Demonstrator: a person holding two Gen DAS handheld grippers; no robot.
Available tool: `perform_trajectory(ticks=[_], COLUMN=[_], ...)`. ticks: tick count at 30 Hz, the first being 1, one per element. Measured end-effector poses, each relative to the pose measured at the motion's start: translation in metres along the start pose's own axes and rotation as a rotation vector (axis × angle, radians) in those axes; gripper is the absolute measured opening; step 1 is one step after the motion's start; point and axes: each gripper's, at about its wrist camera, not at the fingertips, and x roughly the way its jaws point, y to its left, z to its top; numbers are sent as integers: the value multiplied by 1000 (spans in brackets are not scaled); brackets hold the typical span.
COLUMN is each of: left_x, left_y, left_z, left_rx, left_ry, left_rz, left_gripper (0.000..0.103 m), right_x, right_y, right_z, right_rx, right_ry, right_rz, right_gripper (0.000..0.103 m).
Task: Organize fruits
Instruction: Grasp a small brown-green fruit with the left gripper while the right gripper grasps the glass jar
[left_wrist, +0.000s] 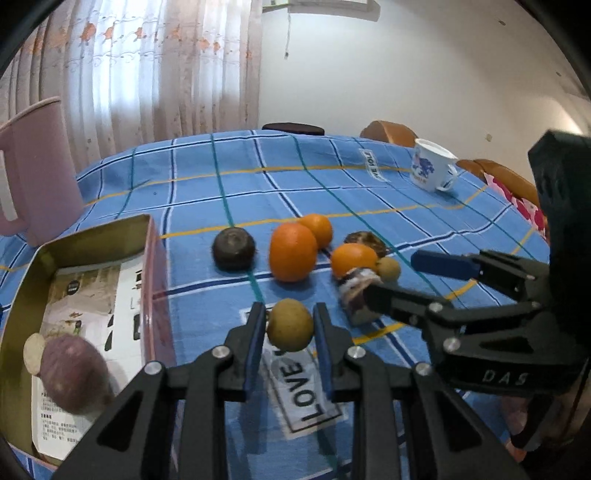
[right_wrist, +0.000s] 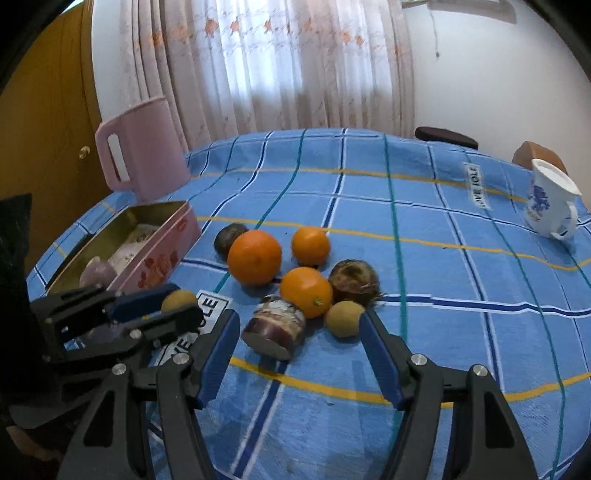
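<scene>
Pinching a small green-brown fruit (left_wrist: 290, 325), the left gripper (left_wrist: 290, 334); right gripper (right_wrist: 297, 354) spread over the table

Daylight is glowing through a sheer curtain (right_wrist: 280, 66) with small orange flowers, hanging beside a plain white wall (left_wrist: 424, 74) — a thin cord (left_wrist: 287, 33) is dangling down it. A blue plaid tablecloth (right_wrist: 461, 295) is covering the table, wooden chair backs (left_wrist: 393, 133) are showing past its far edge, and a brown wooden door (right_wrist: 55, 122) is standing at the left — dim, out of the light.
</scene>
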Motion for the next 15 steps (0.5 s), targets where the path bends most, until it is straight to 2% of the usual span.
perform_trajectory(ticks=[2,4,8,10,15], left_x=[-2,-4,-8,-9,-8], left_y=[8,12,11,9,9], left_z=[0,-1,1,3,6], left_rx=[-19,-38,-43,-41,-50], left_ry=[-7,-17,-38,-45,-53], left_rz=[3,-9,-24,-29,-29], left_gripper=[27,27,27,27,27], right_x=[6,12,21,29,22], right_y=[4,6,7,5,5], right_z=[0,1,3,2,0], right_rx=[-13,-19,-14,0,2], right_ry=[26,53,94,135,110], right_rz=[4,11,26,59,86], right_gripper=[67,59,51,44,43])
